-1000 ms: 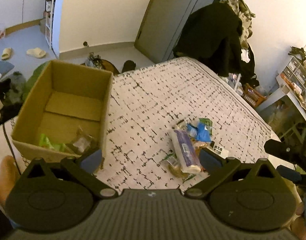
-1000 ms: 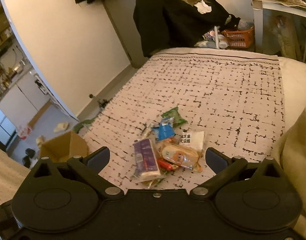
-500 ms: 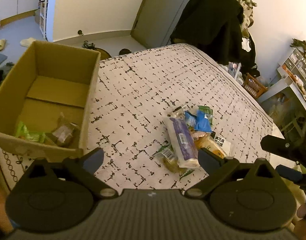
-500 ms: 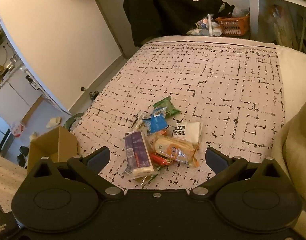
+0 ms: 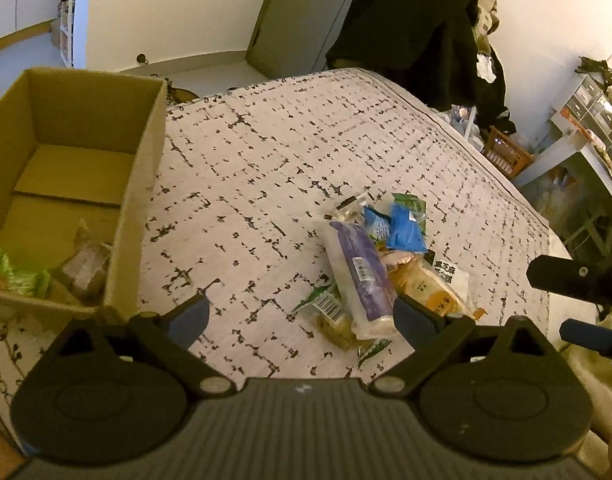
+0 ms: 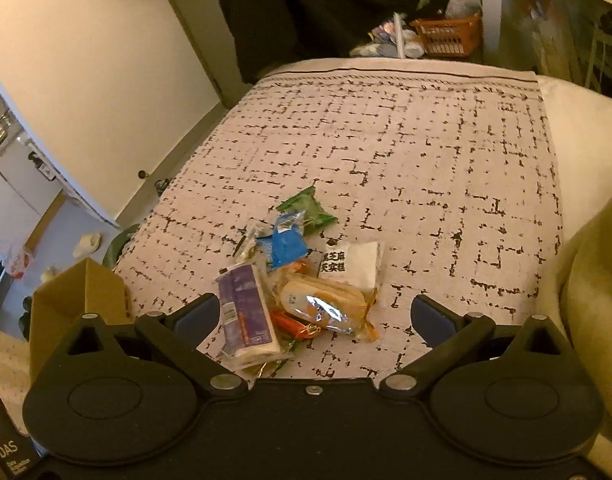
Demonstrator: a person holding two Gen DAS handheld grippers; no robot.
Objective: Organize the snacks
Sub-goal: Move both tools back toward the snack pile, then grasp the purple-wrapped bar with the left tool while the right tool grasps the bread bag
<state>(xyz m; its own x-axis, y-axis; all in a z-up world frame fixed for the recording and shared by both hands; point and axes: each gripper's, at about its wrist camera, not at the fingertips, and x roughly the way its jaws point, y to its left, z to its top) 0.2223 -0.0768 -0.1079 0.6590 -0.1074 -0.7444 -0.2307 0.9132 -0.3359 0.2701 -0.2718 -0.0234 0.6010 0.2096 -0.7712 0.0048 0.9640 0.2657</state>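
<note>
hovering above the patterned bed cover [image 6: 425, 152], the right gripper [image 6: 313, 314] had its jaws spread wide and held nothing; the left gripper [image 5: 302, 316] likewise stood open and empty.

nearest lay the purple-wrapped snack [image 6: 246, 312], at the near left of the snack pile [image 6: 302, 272], which sat mid-cover, well apart from the cardboard box [image 5: 142, 184] at the cover's left edge. the purple pack was elongated, its long axis running roughly away from both cameras, near end toward the grippers. judged light and soft, with slick film that would crinkle and slide; a pinch across its short width near the middle looked soundest.

touching its right side lay the clear-wrapped bread [image 6: 325, 304], long axis slanting from near right to far left; judged crushable, best taken by a sealed end. a red packet [image 6: 298, 326] was partly under it.

beyond were the white packet [image 6: 357, 262], the blue packet [image 6: 286, 244] and, farthest, the green packet [image 6: 307, 210], all flat, limp and light by appearance.

the box already held a green pack [image 5: 14, 276] and a clear pack [image 5: 86, 268].
</note>
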